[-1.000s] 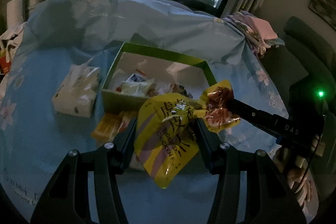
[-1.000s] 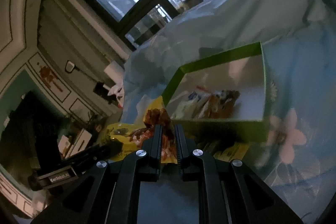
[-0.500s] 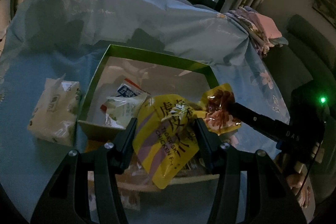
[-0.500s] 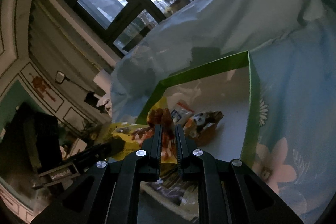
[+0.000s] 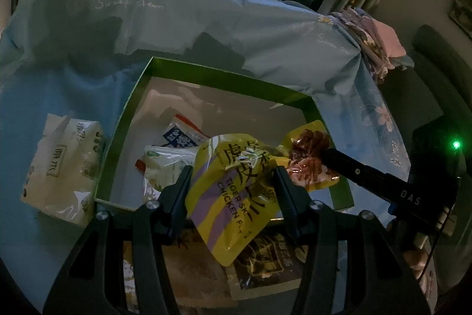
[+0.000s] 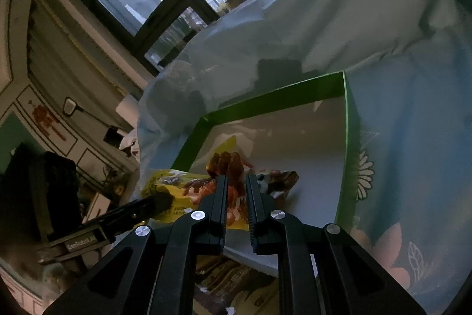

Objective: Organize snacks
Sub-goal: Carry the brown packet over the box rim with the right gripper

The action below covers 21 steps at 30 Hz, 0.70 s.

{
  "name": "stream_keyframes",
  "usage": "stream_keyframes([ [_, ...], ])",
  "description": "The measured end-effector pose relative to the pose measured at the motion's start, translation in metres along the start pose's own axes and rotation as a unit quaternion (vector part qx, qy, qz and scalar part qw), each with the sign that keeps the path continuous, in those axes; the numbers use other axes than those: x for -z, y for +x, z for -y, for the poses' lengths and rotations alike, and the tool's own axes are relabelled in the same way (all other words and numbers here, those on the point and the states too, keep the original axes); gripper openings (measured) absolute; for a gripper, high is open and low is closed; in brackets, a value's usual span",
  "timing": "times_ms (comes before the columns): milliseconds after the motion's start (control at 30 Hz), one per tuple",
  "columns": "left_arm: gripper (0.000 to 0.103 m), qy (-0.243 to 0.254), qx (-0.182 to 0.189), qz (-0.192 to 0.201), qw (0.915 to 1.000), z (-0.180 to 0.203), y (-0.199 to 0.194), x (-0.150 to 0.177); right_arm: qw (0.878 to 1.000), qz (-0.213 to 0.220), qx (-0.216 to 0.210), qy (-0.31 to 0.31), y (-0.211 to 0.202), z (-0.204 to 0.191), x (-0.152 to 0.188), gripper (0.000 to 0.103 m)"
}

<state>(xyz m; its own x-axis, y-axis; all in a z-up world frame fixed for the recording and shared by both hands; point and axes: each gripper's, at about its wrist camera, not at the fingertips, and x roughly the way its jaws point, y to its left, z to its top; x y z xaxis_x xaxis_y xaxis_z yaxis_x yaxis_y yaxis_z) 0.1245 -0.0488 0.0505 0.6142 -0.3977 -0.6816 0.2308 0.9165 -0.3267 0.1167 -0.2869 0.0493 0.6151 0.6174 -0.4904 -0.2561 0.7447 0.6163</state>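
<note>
Item — yellow foil chicken-snack pouch [image 5: 236, 191], frame centre: light, limp, probably slippery; left gripper [image 5: 233, 182] clamps its body, right gripper [image 6: 236, 191] pinches its clear end — over green-rimmed cardboard box [image 5: 224, 74].

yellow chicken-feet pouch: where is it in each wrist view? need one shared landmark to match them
Left wrist: pouch at lower centre, between the left gripper fingers, its far end pinched by the right gripper coming in from the right.
Right wrist: pouch at lower left of centre, its clear end in the right gripper.
Shared landmark: green box just behind the pouch in both.
</note>
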Motion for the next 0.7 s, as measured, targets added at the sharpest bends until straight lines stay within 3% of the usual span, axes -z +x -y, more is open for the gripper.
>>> stream_keyframes([
  [700,0.056,-0.021,0.009,-0.018,0.9996,-0.020,0.018,-0.004,1.000,-0.016,0.014,-0.009,0.018,0.003,-0.003,0.015],
])
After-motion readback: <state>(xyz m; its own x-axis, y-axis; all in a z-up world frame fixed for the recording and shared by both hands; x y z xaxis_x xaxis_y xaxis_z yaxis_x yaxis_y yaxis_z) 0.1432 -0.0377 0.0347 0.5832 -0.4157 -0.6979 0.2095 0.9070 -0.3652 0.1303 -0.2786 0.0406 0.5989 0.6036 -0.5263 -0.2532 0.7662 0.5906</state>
